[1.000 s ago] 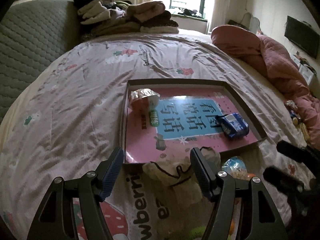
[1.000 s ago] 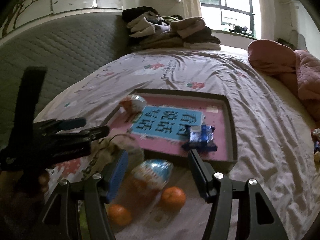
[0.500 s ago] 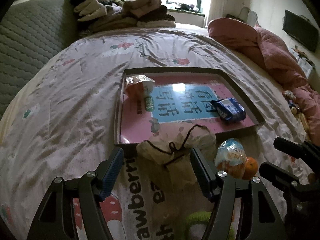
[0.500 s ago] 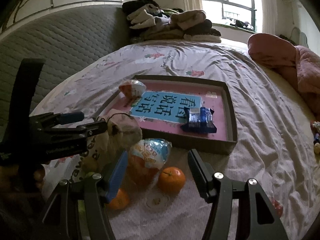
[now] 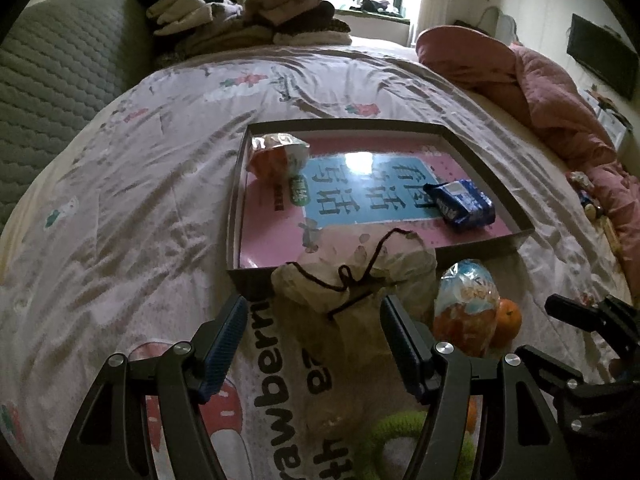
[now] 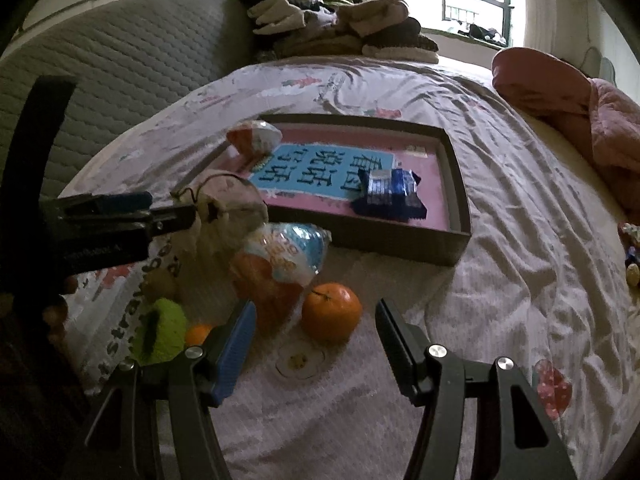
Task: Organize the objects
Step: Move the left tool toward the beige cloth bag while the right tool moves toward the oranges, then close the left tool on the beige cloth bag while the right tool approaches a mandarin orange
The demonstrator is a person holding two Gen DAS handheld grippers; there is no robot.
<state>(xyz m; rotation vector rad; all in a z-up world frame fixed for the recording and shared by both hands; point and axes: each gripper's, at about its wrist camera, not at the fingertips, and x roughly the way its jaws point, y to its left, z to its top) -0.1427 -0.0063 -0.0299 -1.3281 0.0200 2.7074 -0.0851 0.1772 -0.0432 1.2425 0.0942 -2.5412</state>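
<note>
A shallow box (image 5: 486,159) (image 6: 456,168) with a pink and blue book inside lies on the bed. It holds an egg-shaped snack (image 5: 278,154) (image 6: 254,138) and a blue packet (image 5: 460,200) (image 6: 390,194). In front of it lie a beige drawstring pouch (image 5: 360,268) (image 6: 228,204), a second egg-shaped snack (image 5: 466,304) (image 6: 280,264) and an orange (image 5: 508,320) (image 6: 332,312). My left gripper (image 5: 314,336) is open, just short of the pouch. My right gripper (image 6: 316,340) is open, just short of the orange.
A green knitted thing (image 5: 400,444) (image 6: 160,330) and a second orange (image 6: 198,334) lie near me on a strawberry-print cloth (image 5: 264,396). Folded clothes (image 5: 248,12) are piled at the headboard. A pink quilt (image 5: 540,88) lies at the right, with small items (image 6: 632,252) by the bed's edge.
Both grippers have drawn back and risen from the objects. The pouch, egg snack and orange now lie farther ahead of the fingers. Both stay open.
</note>
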